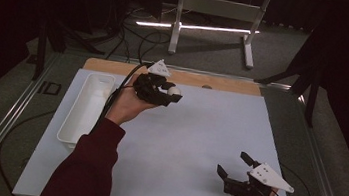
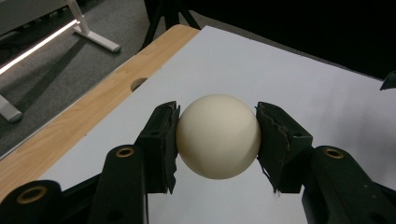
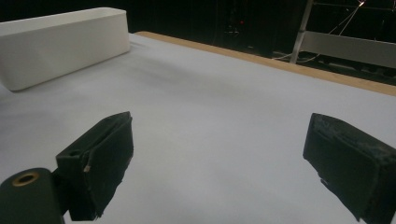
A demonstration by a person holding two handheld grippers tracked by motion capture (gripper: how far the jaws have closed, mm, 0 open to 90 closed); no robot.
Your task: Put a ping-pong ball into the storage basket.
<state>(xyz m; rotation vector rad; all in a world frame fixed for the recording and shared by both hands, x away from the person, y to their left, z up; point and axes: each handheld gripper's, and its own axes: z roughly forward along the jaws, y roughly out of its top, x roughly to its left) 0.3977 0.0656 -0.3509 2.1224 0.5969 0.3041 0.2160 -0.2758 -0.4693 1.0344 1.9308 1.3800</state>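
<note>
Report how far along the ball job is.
Done: the left gripper has the ball pinched between its pads, off the white sheet. In hand: it holds the ball beside the tray, near the sheet's far edge. Left: setting the ball down, probably in the tray, which looks empty. The right gripper is open with nothing between its jaws.

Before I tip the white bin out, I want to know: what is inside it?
The bin looks empty in the high view; its near wall hides part of the floor. The ball is clamped in the left gripper, off to its side.
</note>
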